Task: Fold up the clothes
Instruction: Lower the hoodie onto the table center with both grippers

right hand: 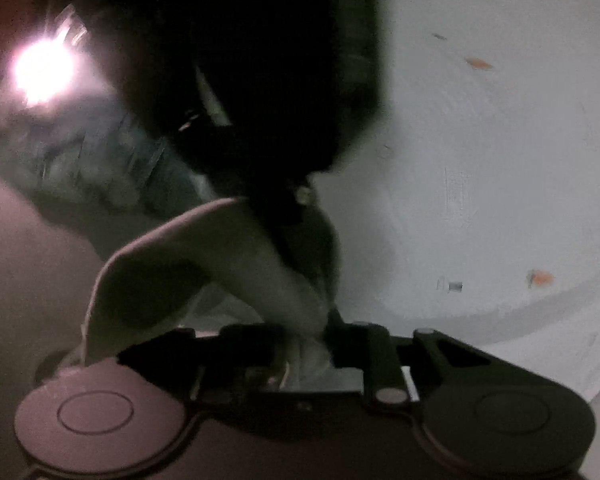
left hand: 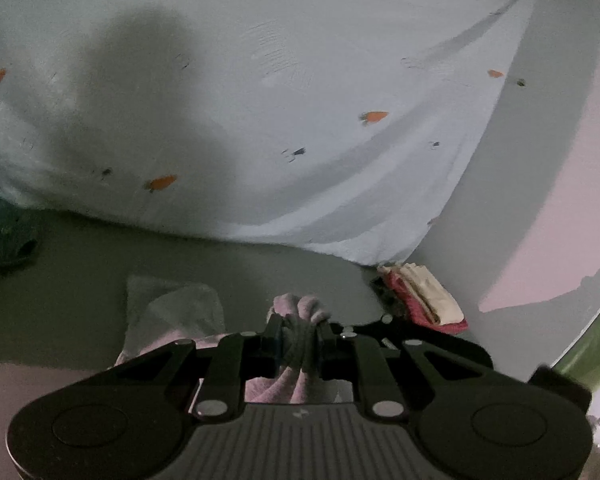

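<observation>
Left wrist view: the left gripper (left hand: 300, 326) is clamped on a bunched fold of pale cloth (left hand: 300, 308), which bulges out past the fingertips and hangs back under the jaws. At 10 o'clock from the tips a flat part of the same cloth (left hand: 172, 304) lies on the grey surface (left hand: 80, 280). A big white sheet (left hand: 260, 80) dotted with orange marks fills the view from 9 through 12 to 2 o'clock; its near edge runs across just ahead of the tips, with a bare strip of surface between. A folded stack (left hand: 424, 296), red under cream, sits at 2 o'clock, at the sheet's corner and close beside the gripper. Open room lies at 9 o'clock, up to a dark heap (left hand: 4, 236) at the frame's edge.

Right wrist view, dim and blurred: the right gripper (right hand: 308, 344) pinches a strand of the cloth (right hand: 204, 264), which rises in a taut flap toward 10 o'clock. A black shape (right hand: 260, 80), too dark to name, blocks 12 o'clock. The sheet (right hand: 500, 160) spreads from 1 to 4 o'clock, its edge (right hand: 580, 384) passing close at 4. A glare (right hand: 44, 68) sits at 10 o'clock.
</observation>
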A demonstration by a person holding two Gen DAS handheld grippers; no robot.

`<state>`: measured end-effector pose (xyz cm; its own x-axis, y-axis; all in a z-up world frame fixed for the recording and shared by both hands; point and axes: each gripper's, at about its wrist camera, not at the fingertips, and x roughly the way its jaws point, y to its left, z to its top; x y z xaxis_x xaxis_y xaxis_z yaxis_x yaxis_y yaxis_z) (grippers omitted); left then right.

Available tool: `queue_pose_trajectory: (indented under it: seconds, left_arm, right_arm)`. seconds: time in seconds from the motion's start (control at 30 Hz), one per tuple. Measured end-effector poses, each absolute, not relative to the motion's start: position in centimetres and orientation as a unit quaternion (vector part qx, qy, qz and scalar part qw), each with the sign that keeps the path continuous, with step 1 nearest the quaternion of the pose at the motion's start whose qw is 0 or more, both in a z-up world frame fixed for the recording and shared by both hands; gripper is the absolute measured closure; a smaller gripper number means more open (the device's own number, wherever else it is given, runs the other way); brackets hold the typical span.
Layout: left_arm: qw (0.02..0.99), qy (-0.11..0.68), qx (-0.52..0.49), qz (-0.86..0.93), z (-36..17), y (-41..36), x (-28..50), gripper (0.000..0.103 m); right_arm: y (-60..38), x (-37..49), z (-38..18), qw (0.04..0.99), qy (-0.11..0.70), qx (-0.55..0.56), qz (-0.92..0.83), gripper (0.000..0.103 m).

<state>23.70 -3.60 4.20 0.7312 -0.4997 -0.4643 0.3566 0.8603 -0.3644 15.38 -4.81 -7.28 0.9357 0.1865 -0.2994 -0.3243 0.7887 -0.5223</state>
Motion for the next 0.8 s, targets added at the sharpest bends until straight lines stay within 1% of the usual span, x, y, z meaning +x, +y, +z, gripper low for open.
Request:
queue_pose_trajectory:
  seconds: [0.07, 0.13, 0.2, 0.23, 0.27, 0.3, 0.4, 0.47, 0.5, 0.57, 0.67, 0.73, 0.8]
  left_arm:
    - [0.928, 0.271, -0.121, -0.228, 5.3, -5.8, 23.0, 0.085]
    - [0.93, 0.265, -0.133, -0.218, 6.3, -7.3, 22.1, 0.079]
    - [0.926, 0.262, -0.157, -0.22, 6.4, -8.8, 21.4, 0.065]
    - [0.926, 0.262, -0.164, -0.218, 6.4, -9.6, 21.1, 0.06]
    - [0.926, 0.263, -0.164, -0.214, 6.1, -10.5, 20.8, 0.052]
    - [0.929, 0.267, -0.155, -0.202, 5.9, -11.7, 20.6, 0.049]
    - [0.939, 0.296, -0.094, -0.146, 4.5, -14.9, 19.7, 0.049]
    - [0.939, 0.318, -0.058, -0.117, 3.2, -16.6, 19.1, 0.047]
    - [0.937, 0.329, -0.046, -0.103, 2.5, -17.1, 18.7, 0.045]
    - [0.931, 0.355, -0.034, -0.072, 1.0, -17.5, 18.0, 0.044]
    - [0.917, 0.393, -0.05, -0.035, -0.6, -17.3, 18.0, 0.044]
    - [0.911, 0.406, -0.072, -0.025, -0.9, -16.3, 17.9, 0.044]
    - [0.907, 0.411, -0.086, -0.012, -0.7, -15.6, 18.6, 0.042]
  right_arm:
    - [-7.6, 15.3, -6.2, 0.956, 0.122, -0.233, 0.132, 0.085]
    - [-11.5, 15.6, -5.1, 0.966, 0.13, -0.179, 0.135, 0.086]
    - [-15.9, 16.3, -4.5, 0.973, 0.135, -0.138, 0.123, 0.086]
    - [-17.9, 16.7, -4.8, 0.976, 0.139, -0.123, 0.112, 0.086]
    - [-20.2, 17.3, -5.3, 0.978, 0.147, -0.106, 0.099, 0.086]
    - [-23.0, 18.0, -6.2, 0.979, 0.165, -0.082, 0.083, 0.085]
    - [-30.0, 19.2, -9.2, 0.971, 0.231, -0.006, 0.057, 0.084]
    - [-31.7, 20.4, -10.8, 0.96, 0.274, 0.011, 0.057, 0.081]
    - [-32.2, 20.1, -12.0, 0.956, 0.289, -0.007, 0.055, 0.074]
    - [-32.9, 19.4, -14.2, 0.948, 0.311, -0.046, 0.055, 0.065]
    - [-30.6, 19.1, -15.0, 0.938, 0.316, -0.123, 0.077, 0.06]
    - [-28.8, 18.3, -14.4, 0.932, 0.291, -0.196, 0.095, 0.055]
    - [-27.4, 17.2, -13.8, 0.921, 0.257, -0.265, 0.124, 0.039]
